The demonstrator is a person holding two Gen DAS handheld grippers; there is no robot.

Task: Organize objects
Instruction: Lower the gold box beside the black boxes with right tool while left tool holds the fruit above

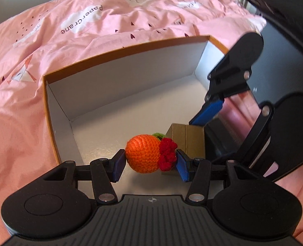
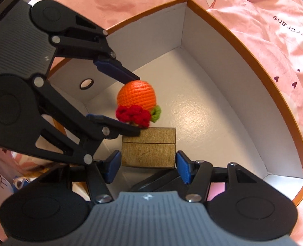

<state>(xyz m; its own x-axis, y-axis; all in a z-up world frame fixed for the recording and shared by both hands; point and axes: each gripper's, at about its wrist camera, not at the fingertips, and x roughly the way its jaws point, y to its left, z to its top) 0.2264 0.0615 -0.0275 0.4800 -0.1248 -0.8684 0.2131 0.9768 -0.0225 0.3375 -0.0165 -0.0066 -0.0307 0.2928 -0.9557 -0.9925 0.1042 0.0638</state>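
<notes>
Pink printed bedspread (image 1: 114,20) with an open orange-rimmed box (image 1: 118,51) resting on it

Orange crochet ball (image 1: 142,153) with red frill, gold box (image 2: 148,147), white-lined box (image 1: 118,78), pink printed bedsheet (image 1: 69,26)

The orange toy (image 1: 143,153) is crocheted yarn, knobbly and matt; the small gold box (image 2: 149,145) looks like finely ribbed card; the large box (image 1: 118,78) is smooth white card inside, faintly sheeny; the pink bedcover (image 1: 49,41) is soft, creased cloth.
</notes>
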